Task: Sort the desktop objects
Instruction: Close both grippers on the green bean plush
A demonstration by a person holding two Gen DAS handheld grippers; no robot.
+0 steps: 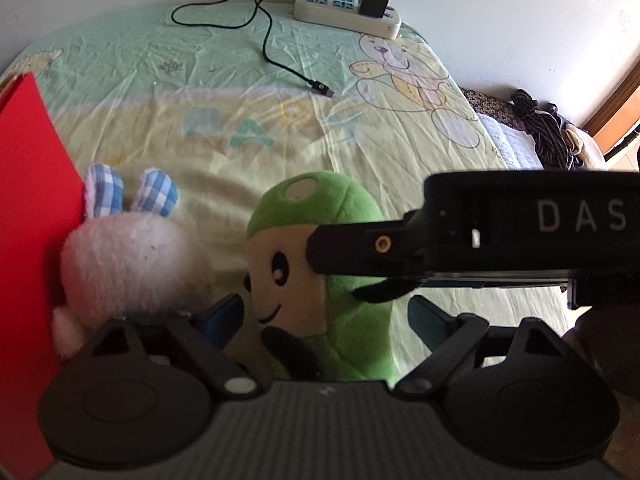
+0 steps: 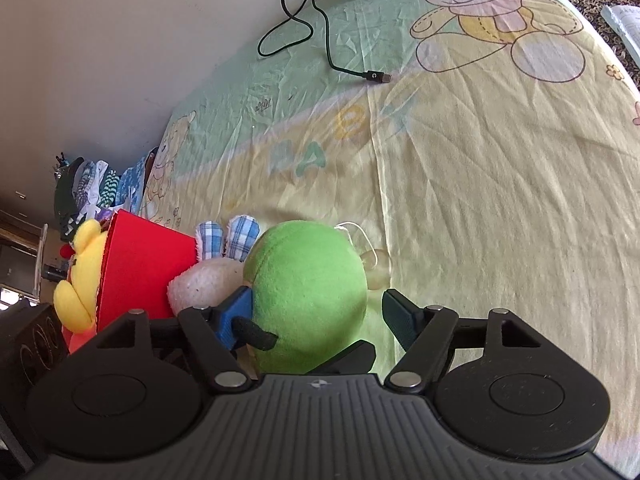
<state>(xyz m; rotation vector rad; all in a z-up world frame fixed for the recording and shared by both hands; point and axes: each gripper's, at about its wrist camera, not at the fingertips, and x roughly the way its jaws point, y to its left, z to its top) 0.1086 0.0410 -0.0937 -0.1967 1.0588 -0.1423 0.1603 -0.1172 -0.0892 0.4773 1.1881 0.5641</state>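
While both grippers straddle the green plush toy (image 2: 308, 292), the right gripper (image 2: 320, 320) and left gripper (image 1: 324, 320) gaping wide, either could snag the white bunny (image 1: 132, 256) touching it by the red box (image 2: 140, 276) near the bedsheet's (image 2: 480, 200) left edge.

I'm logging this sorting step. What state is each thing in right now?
Green plush toy: upright on the sheet, between both claws' open fingers.
White bunny plush: leaning against the red box.
Red box: standing, a yellow bear plush behind it.
Charger cable: loose end unplugged on the sheet.
Left claw: open.
Right claw: open.
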